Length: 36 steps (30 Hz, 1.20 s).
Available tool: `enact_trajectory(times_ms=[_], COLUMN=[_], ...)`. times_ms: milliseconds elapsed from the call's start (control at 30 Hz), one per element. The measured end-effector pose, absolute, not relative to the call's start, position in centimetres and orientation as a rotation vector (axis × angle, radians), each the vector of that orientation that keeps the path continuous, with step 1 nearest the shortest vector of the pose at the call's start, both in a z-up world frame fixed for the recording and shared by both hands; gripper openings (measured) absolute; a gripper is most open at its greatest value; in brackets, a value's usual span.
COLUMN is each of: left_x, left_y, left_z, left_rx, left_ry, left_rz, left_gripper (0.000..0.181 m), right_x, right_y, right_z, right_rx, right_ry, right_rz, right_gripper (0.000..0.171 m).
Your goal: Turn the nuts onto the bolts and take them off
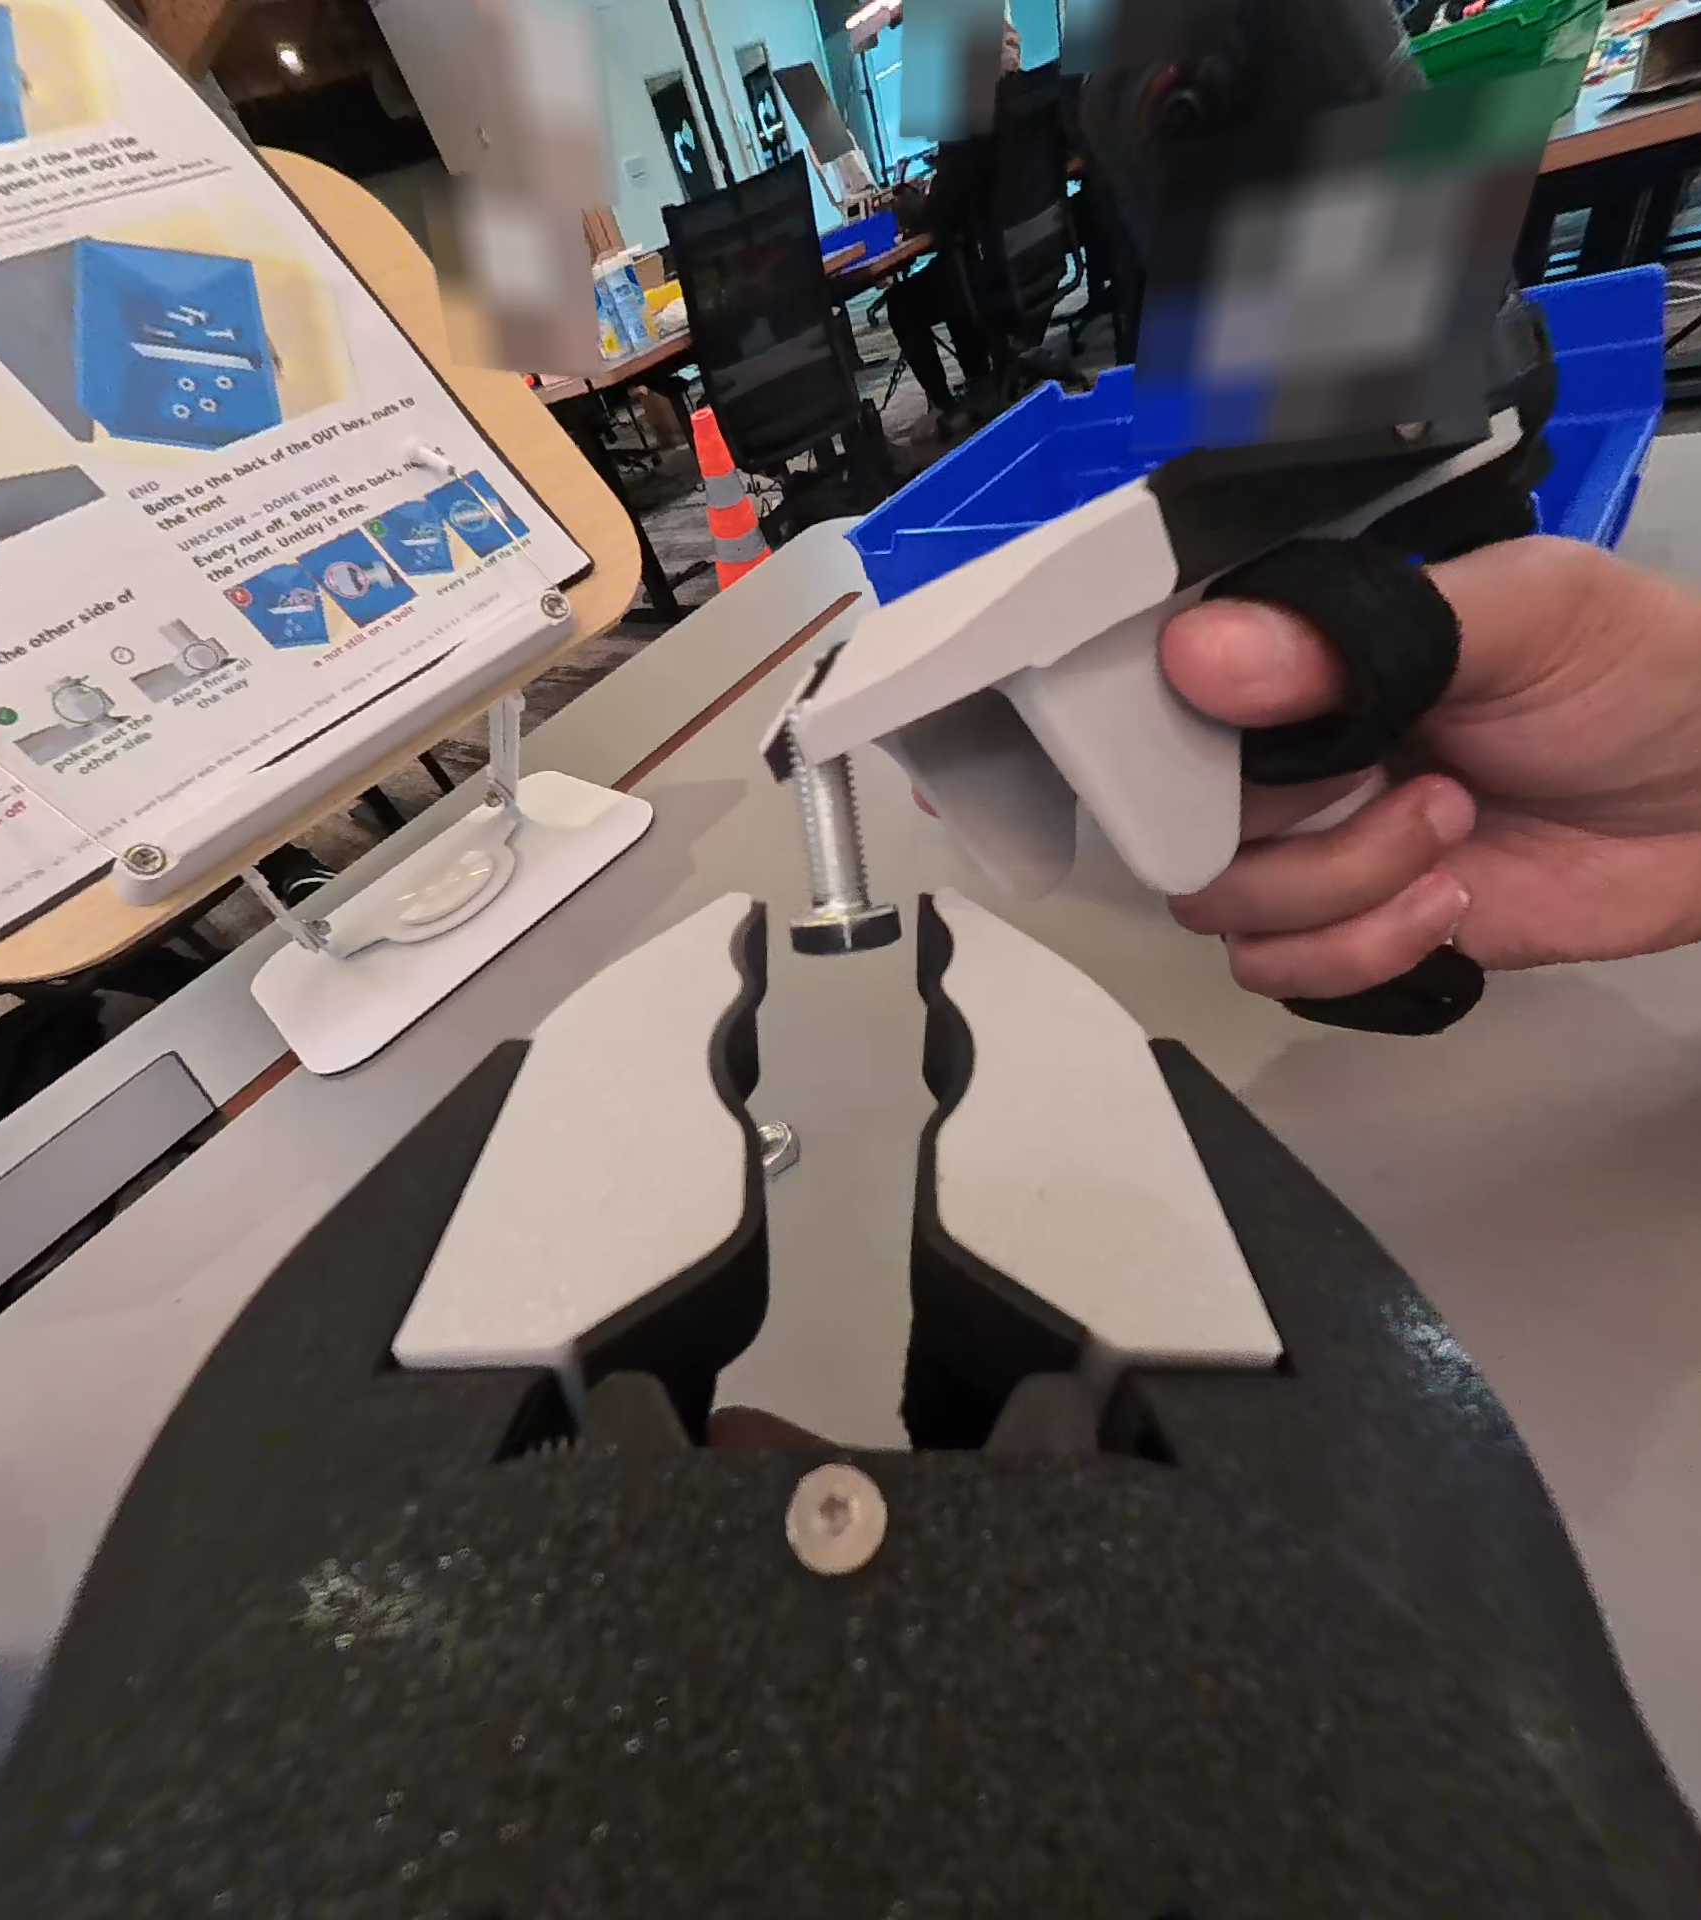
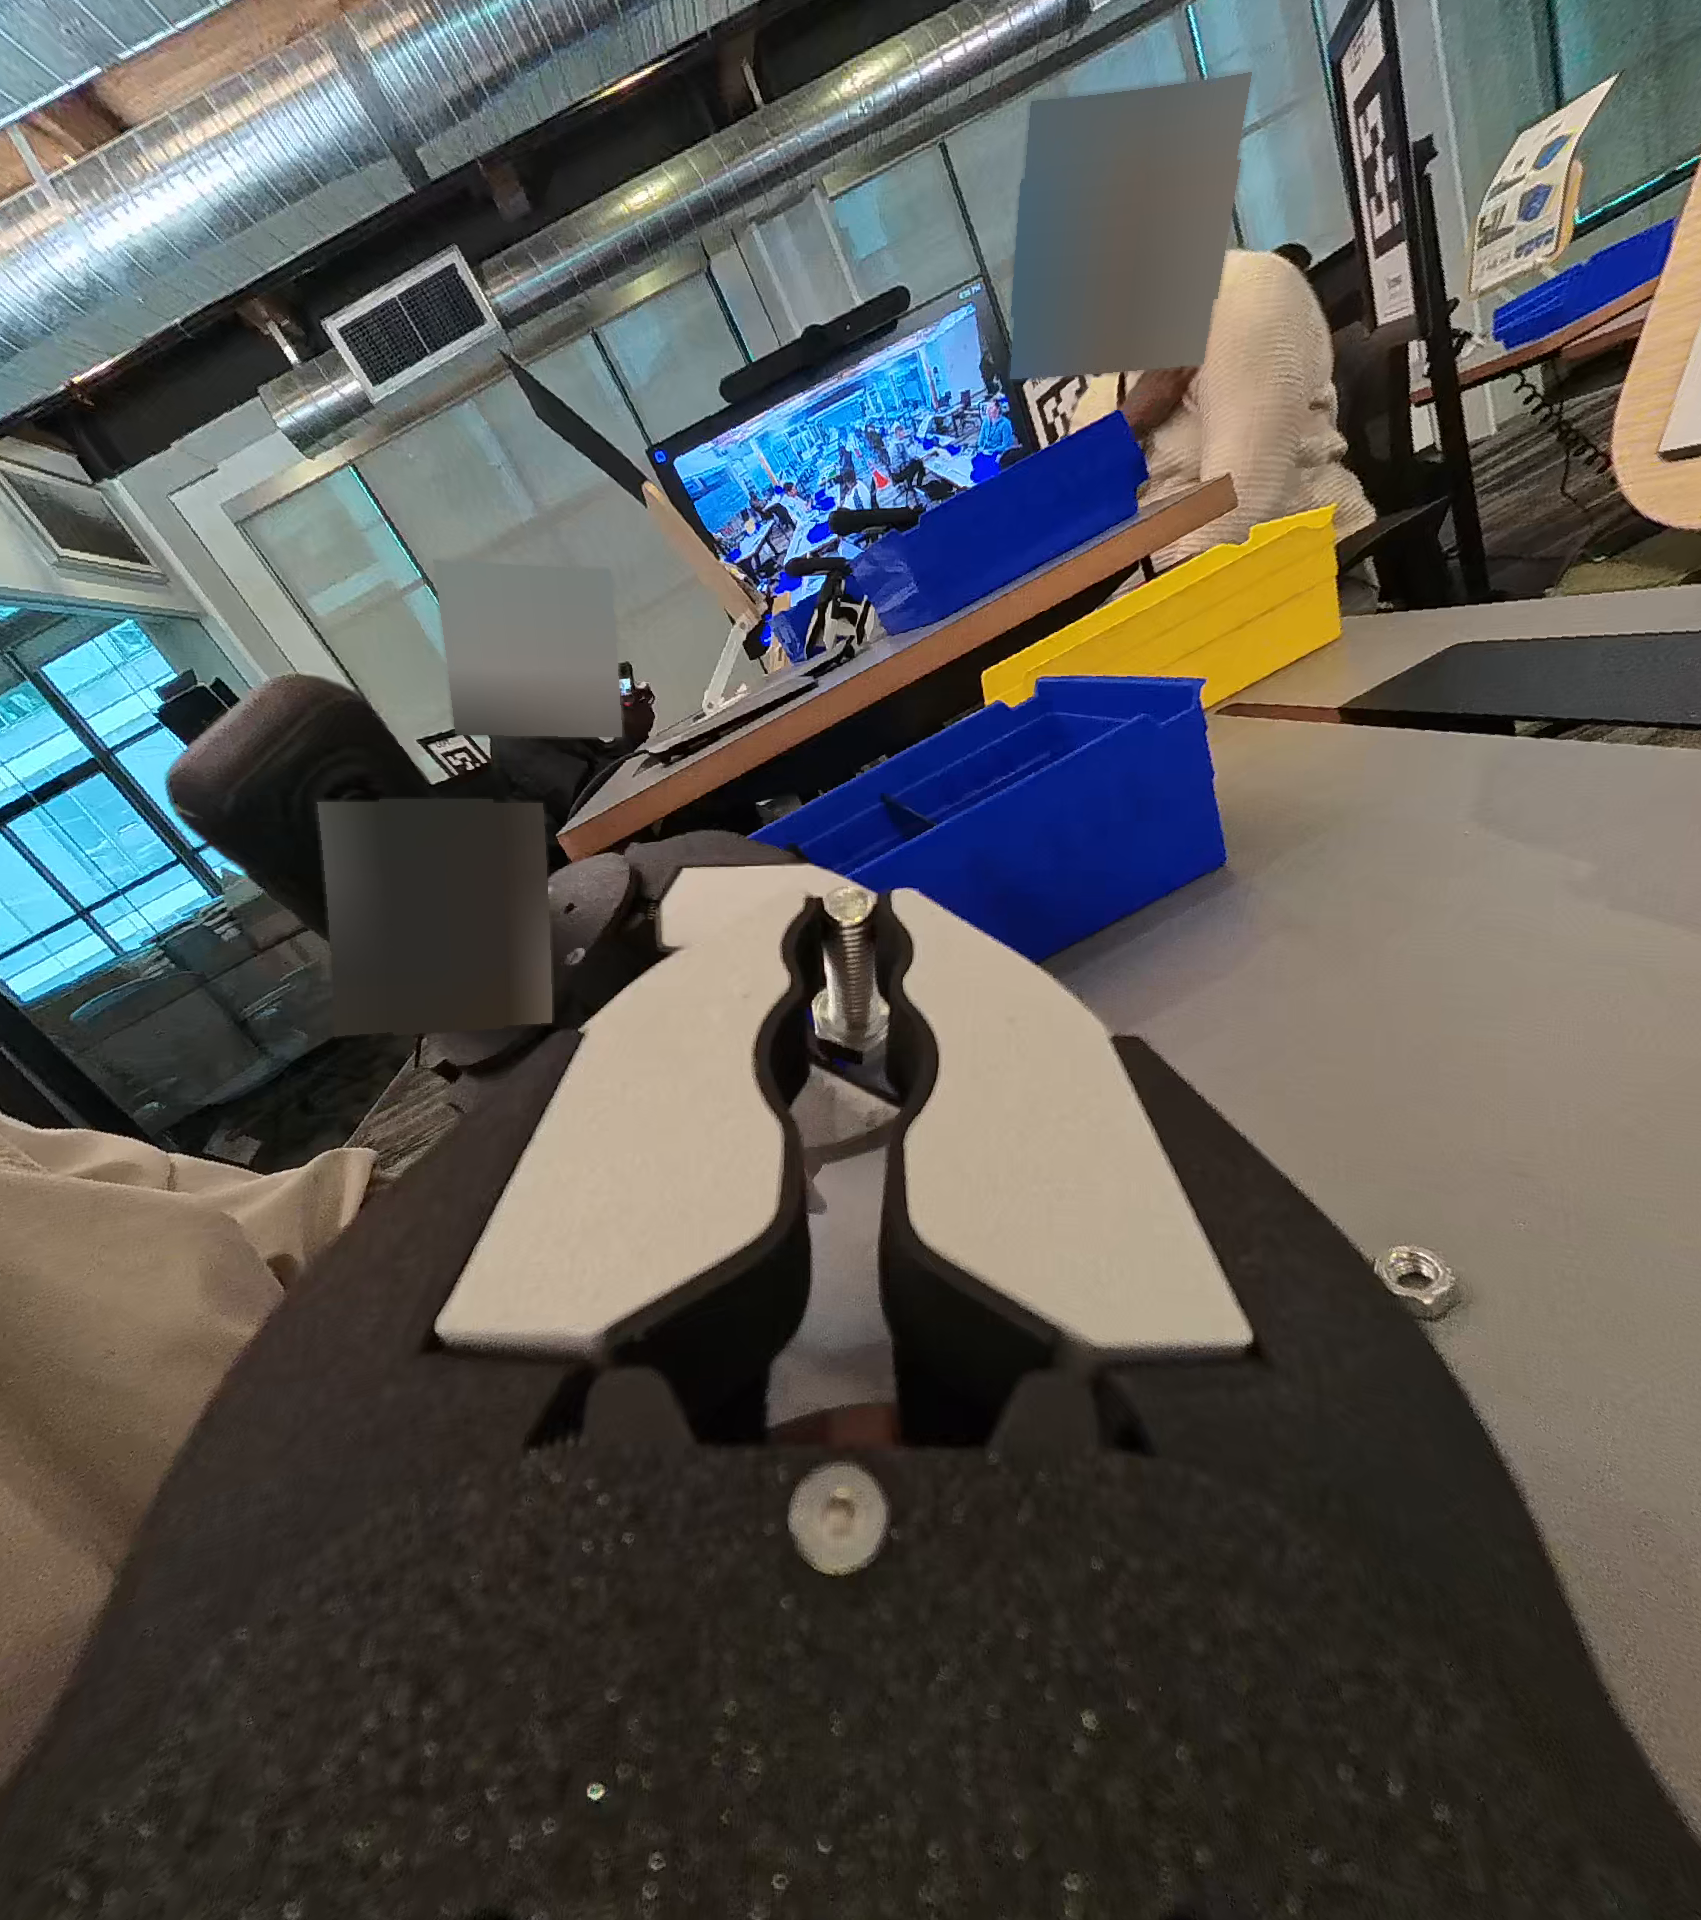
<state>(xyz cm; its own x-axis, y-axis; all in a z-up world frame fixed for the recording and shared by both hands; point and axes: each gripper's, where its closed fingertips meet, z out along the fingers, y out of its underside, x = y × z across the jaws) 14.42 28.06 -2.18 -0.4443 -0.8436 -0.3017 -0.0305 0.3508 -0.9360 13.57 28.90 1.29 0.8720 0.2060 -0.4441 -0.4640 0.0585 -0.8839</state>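
A bolt [image 1: 833,847] is being held, head down, by the right gripper [image 1: 794,727]; the left gripper [image 1: 841,940] is being kept wide above a nut [image 1: 778,1146] on the tabletop [image 1: 1448,1195]

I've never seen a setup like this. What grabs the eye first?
A shiny bolt hangs head-down, pinched by its threaded end in the right gripper a hand holds above the grey table. The left gripper waits open beneath, over a loose nut.
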Motion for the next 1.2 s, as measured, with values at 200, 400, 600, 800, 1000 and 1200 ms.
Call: enact_trajectory(times_ms=[200, 400, 600, 800, 1000, 1200], left_x=[14.3, 14.1, 13.9, 15.4, 16.5, 16.4], left_y=[28.0, 28.0, 28.2, 33.1, 37.0, 37.5], left_z=[-1.9, -2.0, -2.3, -4.8, -6.7, -6.5], left_rx=[-0.782, -0.793, -0.79, -1.015, -1.178, -1.245], left_ry=[1.752, 1.787, 1.829, 1.813, 1.782, 1.73], left_rz=[-1.211, -1.243, -1.26, -1.367, -1.217, -1.28], left_gripper=[0.032, 0.018, 0.018, 0.018, 0.018, 0.018], right_x=[14.0, 13.9, 14.1, 19.2, 22.1, 20.2], right_y=[28.7, 28.8, 28.8, 27.0, 26.0, 29.0], right_z=[1.3, 1.2, 0.8, -3.1, -8.2, -10.2], right_rx=[-1.426, -1.433, -1.47, -1.829, -2.091, -2.11], right_ry=[0.23, 0.227, 0.218, 0.212, 0.241, 0.28], right_rz=[0.51, 0.504, 0.477, 0.019, -0.252, -0.23], right_gripper=[0.009, 0.009, 0.016, 0.043, 0.046, 0.06])
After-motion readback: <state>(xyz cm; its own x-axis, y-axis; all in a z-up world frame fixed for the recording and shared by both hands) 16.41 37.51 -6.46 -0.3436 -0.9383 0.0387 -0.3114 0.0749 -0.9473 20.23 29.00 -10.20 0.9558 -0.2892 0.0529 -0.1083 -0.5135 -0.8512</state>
